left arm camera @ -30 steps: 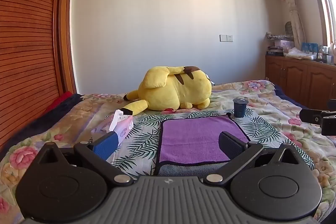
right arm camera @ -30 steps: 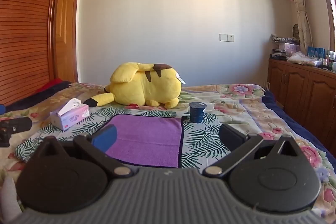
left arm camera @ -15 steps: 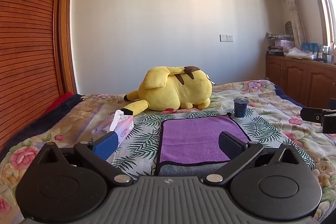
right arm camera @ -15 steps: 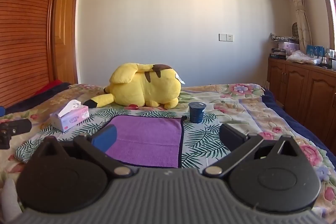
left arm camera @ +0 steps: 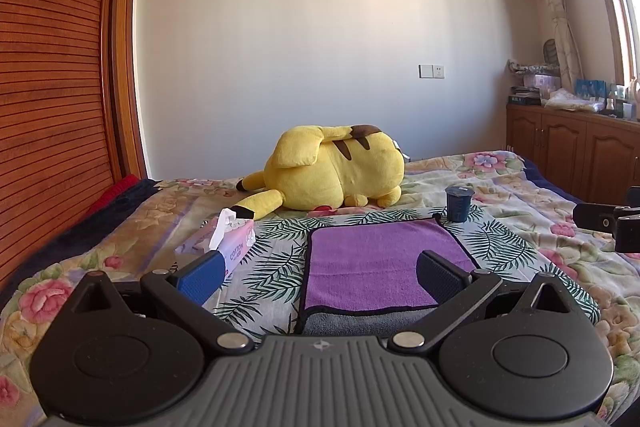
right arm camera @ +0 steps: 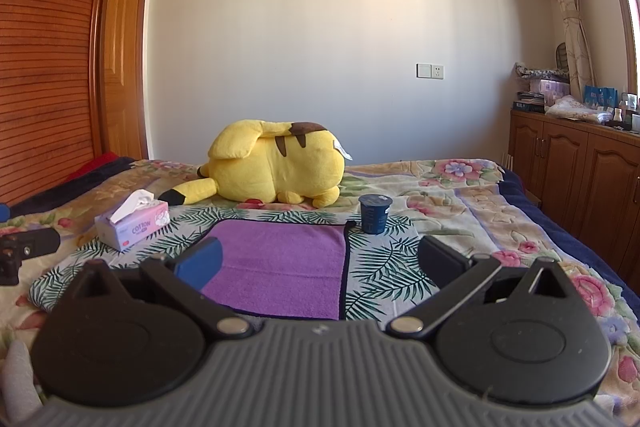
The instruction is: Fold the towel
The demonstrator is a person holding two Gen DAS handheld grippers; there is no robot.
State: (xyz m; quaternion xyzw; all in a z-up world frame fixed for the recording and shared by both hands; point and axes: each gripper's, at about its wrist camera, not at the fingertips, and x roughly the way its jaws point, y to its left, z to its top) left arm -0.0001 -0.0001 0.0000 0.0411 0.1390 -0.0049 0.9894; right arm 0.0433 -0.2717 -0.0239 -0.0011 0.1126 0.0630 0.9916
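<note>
purple towel (left arm camera: pixel 380 265) flat, dark-edged, grey underside | left tool (left arm camera: pixel 320 273) wide open, empty | right tool (right arm camera: pixel 318 263) likewise

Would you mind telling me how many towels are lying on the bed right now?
1. The purple towel lies flat on the bed, between the tissue box and the dark cup, in front of the plush. None other shows.

Your purple towel (left arm camera: pixel 380 263) looks like soft, napped matt cloth with a dark stitched edge. At its 12 o'clock lies a fuzzy yellow plush toy (left arm camera: pixel 332 173). At 10 o'clock, a glossy cardboard tissue box (right arm camera: pixel 134 223). The cabinets (right arm camera: pixel 576 179) at 2 o'clock are polished wood.
</note>
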